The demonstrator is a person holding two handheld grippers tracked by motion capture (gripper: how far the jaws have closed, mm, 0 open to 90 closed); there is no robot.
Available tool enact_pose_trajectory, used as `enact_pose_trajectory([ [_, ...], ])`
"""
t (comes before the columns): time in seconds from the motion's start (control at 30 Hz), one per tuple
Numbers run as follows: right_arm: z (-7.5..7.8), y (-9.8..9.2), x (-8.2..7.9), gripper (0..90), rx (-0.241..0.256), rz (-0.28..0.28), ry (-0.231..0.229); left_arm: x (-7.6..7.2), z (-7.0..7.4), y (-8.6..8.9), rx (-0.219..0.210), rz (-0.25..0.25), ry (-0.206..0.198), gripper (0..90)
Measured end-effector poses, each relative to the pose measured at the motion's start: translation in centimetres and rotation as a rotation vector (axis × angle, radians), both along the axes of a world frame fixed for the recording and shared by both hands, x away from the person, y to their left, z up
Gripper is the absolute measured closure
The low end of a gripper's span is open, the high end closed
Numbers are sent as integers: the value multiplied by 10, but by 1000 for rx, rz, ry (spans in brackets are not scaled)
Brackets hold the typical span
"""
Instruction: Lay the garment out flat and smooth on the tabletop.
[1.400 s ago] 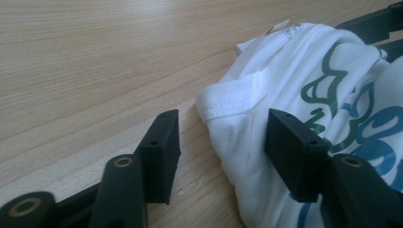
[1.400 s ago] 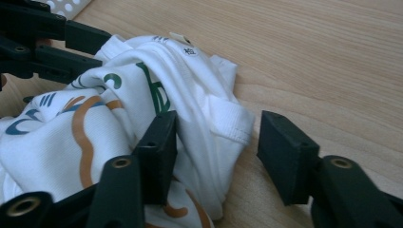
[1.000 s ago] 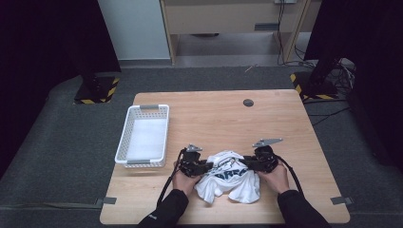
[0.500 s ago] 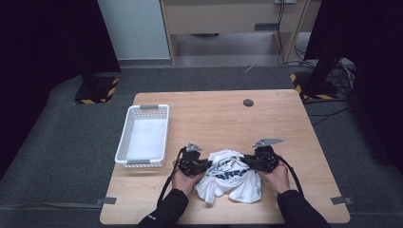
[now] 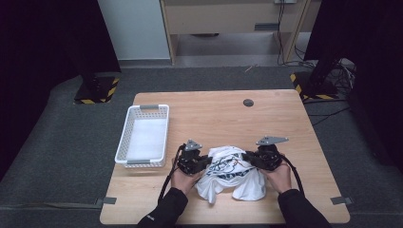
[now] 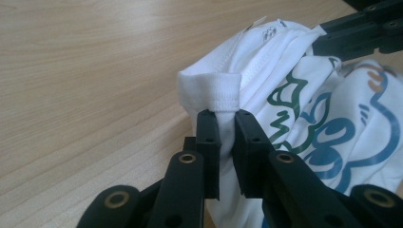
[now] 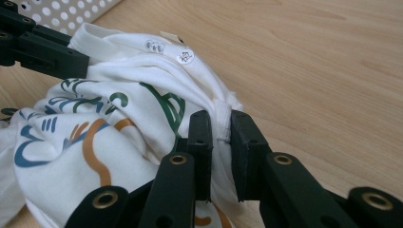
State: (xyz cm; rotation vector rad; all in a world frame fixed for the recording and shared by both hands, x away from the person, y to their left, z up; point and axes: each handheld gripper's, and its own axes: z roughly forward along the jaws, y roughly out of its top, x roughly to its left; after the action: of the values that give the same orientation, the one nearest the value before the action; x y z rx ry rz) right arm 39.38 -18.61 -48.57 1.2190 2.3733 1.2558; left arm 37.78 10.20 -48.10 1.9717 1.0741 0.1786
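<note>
**Shirt pinched at both ends, near table edge**

My left gripper (image 6: 227,137) is clamped on a stitched hem fold of the white printed shirt (image 5: 231,173); my right gripper (image 7: 221,137) bites a bunched fold. The shirt lies crumpled on the table (image 5: 214,109), beside the white basket (image 5: 142,135). Judging by the cloth: light, limp, slips easily. Hems and seams hold best.

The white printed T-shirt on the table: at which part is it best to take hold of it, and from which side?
Grip the T-shirt at its hemmed edges, one from each side. The left gripper is already shut on a folded ribbed hem that stands up from the pile, and the right gripper on a bunched seam. These thick edges probably slip less than the loose printed middle.
</note>
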Motion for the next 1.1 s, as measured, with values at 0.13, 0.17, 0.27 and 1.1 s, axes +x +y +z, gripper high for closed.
enact_pose_trajectory([
  [0.13,10,-2,-3,801,16,-2,-32,-3,9,-1,-3,-5,-33,825],
  [0.17,12,-3,-3,800,22,-3,-35,-4,11,-1,-3,-8,-37,827],
  [0.27,18,-4,-5,800,30,-5,-45,-5,17,-1,-9,-11,-53,829],
  [1.1,92,-8,-3,801,107,-100,-258,14,104,-16,13,46,-299,830],
])
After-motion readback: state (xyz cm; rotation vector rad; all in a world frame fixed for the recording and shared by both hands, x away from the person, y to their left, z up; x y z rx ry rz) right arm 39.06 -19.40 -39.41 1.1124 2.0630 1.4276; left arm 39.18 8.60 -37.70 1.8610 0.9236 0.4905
